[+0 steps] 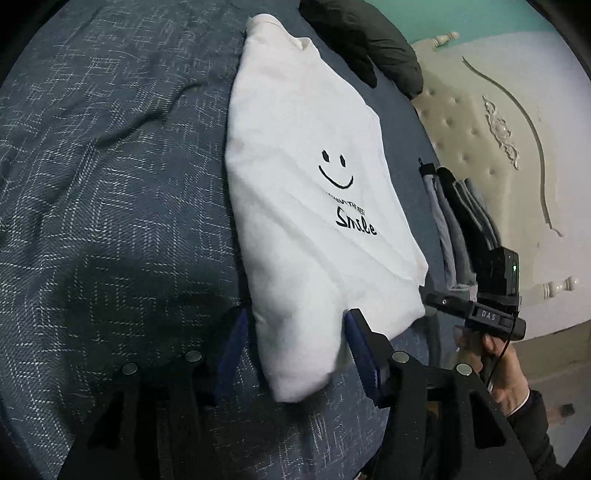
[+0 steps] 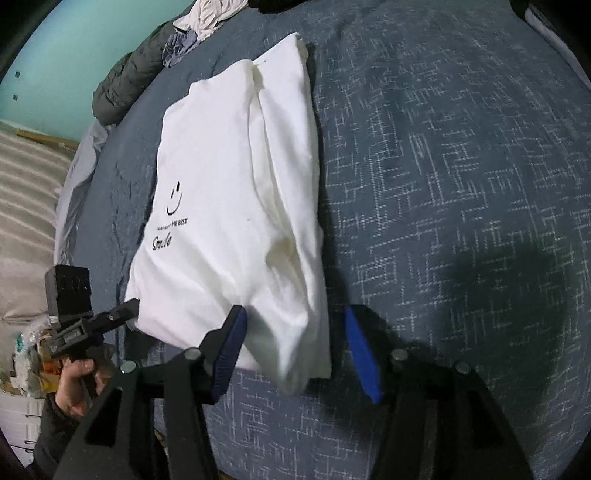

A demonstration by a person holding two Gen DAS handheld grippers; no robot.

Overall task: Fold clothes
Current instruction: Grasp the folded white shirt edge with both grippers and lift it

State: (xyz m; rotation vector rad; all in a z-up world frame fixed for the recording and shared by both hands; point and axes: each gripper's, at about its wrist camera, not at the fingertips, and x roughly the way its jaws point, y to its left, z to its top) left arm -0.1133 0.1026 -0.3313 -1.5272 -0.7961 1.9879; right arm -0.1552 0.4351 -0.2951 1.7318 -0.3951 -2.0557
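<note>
A white T-shirt (image 1: 306, 184) with a black smiley and the word "Smile" lies folded into a long narrow shape on the dark blue patterned bed cover (image 1: 110, 184). In the left wrist view my left gripper (image 1: 295, 332) stands open, its blue pads on either side of the shirt's near corner. In the right wrist view the T-shirt (image 2: 229, 184) shows its folded-over side, and my right gripper (image 2: 293, 328) is open around the other near corner, the right pad clear of the cloth. Each view shows the other gripper held in a hand (image 1: 498, 369) (image 2: 77, 384).
A dark puffer jacket (image 1: 369, 48) lies past the shirt's far end. Folded grey clothes (image 1: 454, 221) sit by the cream tufted headboard (image 1: 498, 129). A heap of loose clothes (image 2: 207, 18) lies at the far bed edge. The bed cover (image 2: 461, 184) stretches wide to the side.
</note>
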